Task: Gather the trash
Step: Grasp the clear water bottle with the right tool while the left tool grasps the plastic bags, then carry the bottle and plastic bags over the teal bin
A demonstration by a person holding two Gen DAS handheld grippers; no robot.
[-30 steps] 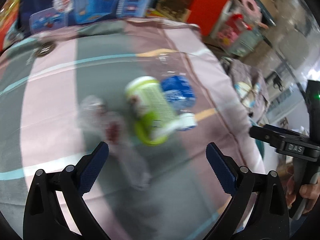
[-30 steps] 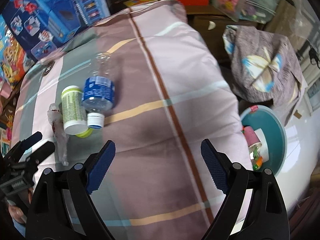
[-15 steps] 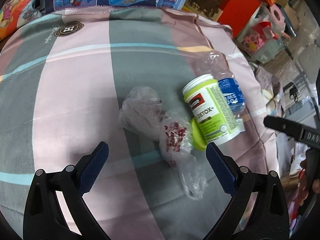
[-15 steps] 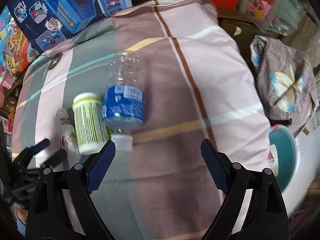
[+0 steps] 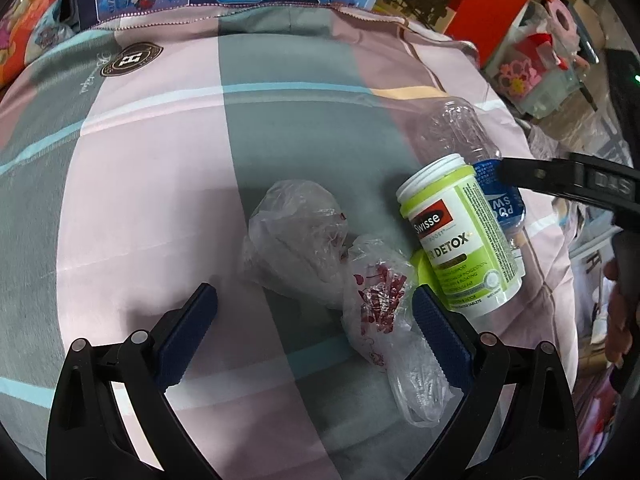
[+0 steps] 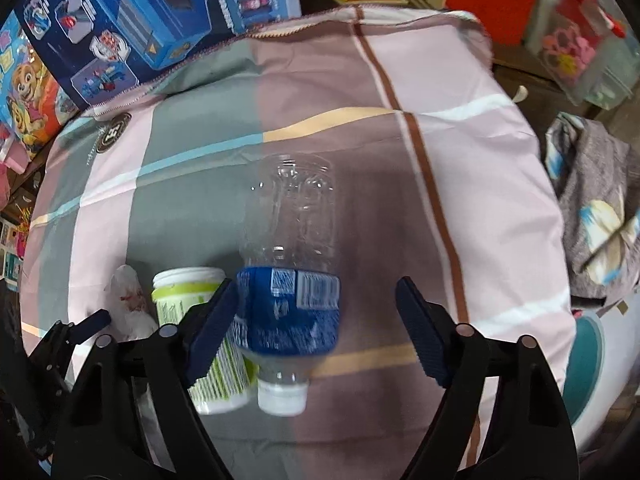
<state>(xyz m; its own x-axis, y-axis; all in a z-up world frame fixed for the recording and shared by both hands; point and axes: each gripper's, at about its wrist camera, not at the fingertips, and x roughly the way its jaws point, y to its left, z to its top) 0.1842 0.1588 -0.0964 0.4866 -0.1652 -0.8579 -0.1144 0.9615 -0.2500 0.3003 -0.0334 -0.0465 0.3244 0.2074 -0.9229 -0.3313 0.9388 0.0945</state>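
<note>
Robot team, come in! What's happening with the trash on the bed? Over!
Both grippers open. Right gripper closing around the water bottle, no grip yet. Left gripper over the plastic bag. Green jar crowds the bottle.

Blue-label bottle (image 6: 288,312) (clr); green jar (image 5: 460,240)

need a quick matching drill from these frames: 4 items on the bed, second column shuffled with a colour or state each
Things:
1. water bottle
2. supplement jar
3. plastic bag
4. quilt

Descriptions:
A. crumpled, clear, red print
B. pink and grey-green checks
C. lying down, lime-green and white label
D. clear, blue label, white cap

Pairs: 1-D, 2-C, 3-A, 4-B
</note>
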